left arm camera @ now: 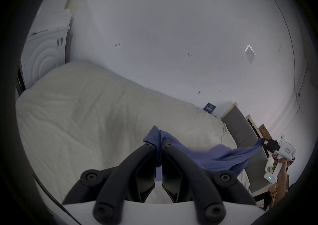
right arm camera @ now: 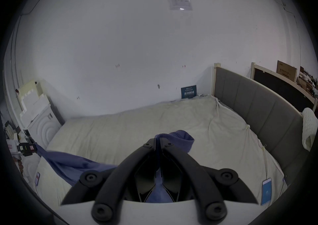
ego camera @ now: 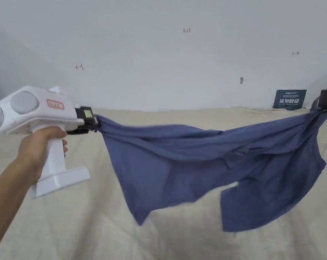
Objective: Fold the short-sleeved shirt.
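Blue cloth, the short-sleeved shirt, hangs stretched across the middle of the head view, clear of the cream bedsheet below, with two loose flaps drooping toward the lower centre and lower right. The left gripper, at centre left, has its jaws closed on one bunched end; the left gripper view shows cloth pinched between its tips. The right gripper, at the right edge, clamps the other end, as the right gripper view confirms.

Both holds take only a small wad of fabric, so a harder pull apart could slip a corner free and drop that side. The sagging flaps could also land twisted or folded under when lowered.

Small red marks are scrawled on the white wall, too faint to trust. The dark blue sign at right carries white lettering I cannot make out.
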Demonstrator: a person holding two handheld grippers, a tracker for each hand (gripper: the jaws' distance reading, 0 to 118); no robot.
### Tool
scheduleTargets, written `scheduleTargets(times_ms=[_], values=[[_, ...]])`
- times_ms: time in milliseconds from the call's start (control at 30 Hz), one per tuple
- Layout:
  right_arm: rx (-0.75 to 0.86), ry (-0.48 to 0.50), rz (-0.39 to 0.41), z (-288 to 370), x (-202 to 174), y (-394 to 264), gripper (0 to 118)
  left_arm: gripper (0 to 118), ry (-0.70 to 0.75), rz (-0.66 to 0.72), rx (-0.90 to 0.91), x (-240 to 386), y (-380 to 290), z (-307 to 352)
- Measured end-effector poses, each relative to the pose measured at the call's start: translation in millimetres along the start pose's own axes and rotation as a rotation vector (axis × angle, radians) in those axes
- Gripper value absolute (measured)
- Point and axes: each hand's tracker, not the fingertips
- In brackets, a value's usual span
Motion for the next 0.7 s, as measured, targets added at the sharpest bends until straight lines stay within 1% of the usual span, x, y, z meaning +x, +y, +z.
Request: scheduleTargets(times_ms=[100,133,233,300,367,533,700], values=[[0.014,-0.007,-0.005,-12,-10,21,1,3,0.023,-0.042,0.006,16,36,-12],[0.020,-0.010,0.005,-16,-14,28,1,3,0.057,-0.068,0.015,20,47,-17],[0.039,-0.016,0.019,-28,-26,45,1,3,0.068,-0.081,0.029,32,76,-32],[0.044,-0.016,0.021,-33,-33,56,1,3,0.110,-0.120,0.050,40,91,-41],[0.065,-0.025,0.039,-38,-38,67,1,3,0.123,-0.143,0.062,46,104,-47],[0.111,-0.016,0.024,-36,-49,88,1,3,0.110,-0.122,0.107,46,121,-50],[0.117,0.003,0.035,-42,-45,72,1,3,0.109,-0.131,0.097,31,107,-57]])
